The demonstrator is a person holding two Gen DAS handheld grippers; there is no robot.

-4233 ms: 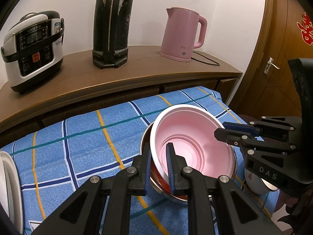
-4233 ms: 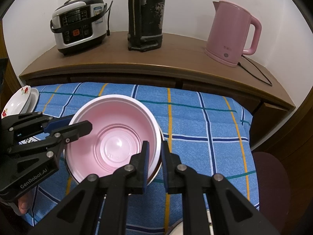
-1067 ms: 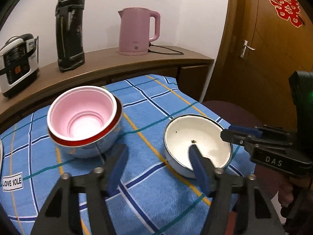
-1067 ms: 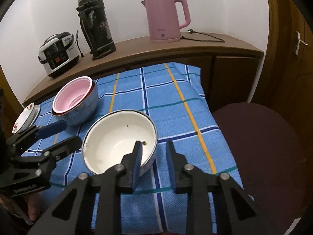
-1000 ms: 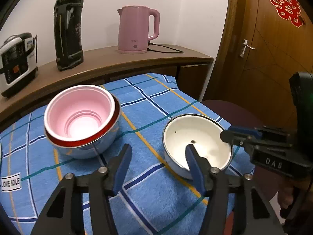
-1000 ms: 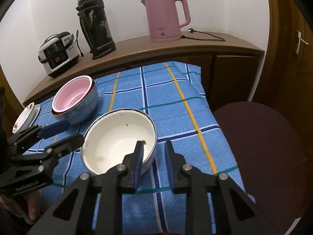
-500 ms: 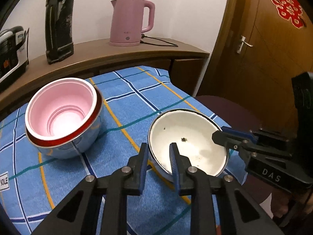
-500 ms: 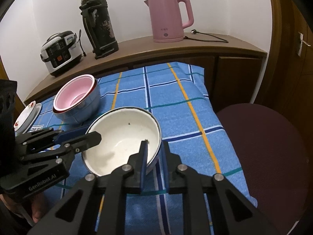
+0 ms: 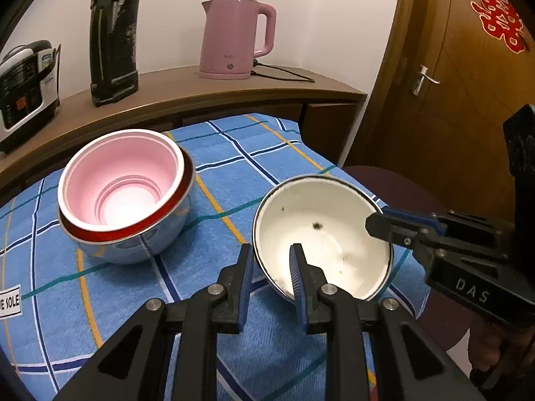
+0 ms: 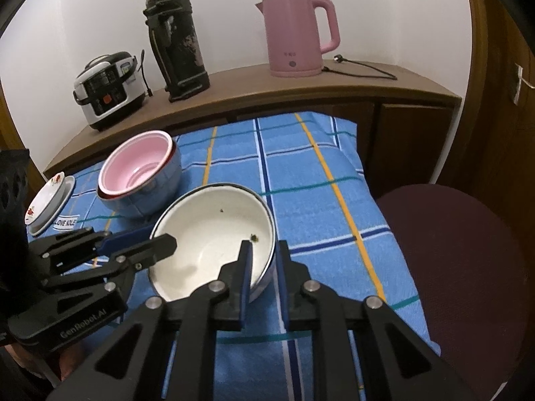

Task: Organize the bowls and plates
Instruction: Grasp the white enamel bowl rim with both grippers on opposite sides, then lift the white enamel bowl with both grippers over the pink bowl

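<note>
The left hand-held gripper and the right hand-held gripper each clamp opposite sides of the white enamel bowl's rim, jaws narrow. The bowl sits tilted at frame centre over the blue checked cloth. The pink bowl, nested in a steel bowl, stands at left.

My left claw pinches the near rim of the white bowl, one finger inside, one outside. My right claw grips its far right rim. Ahead to my left, a pink bowl sits nested in a steel bowl on the blue checked cloth. A pink kettle stands far beyond.
</note>
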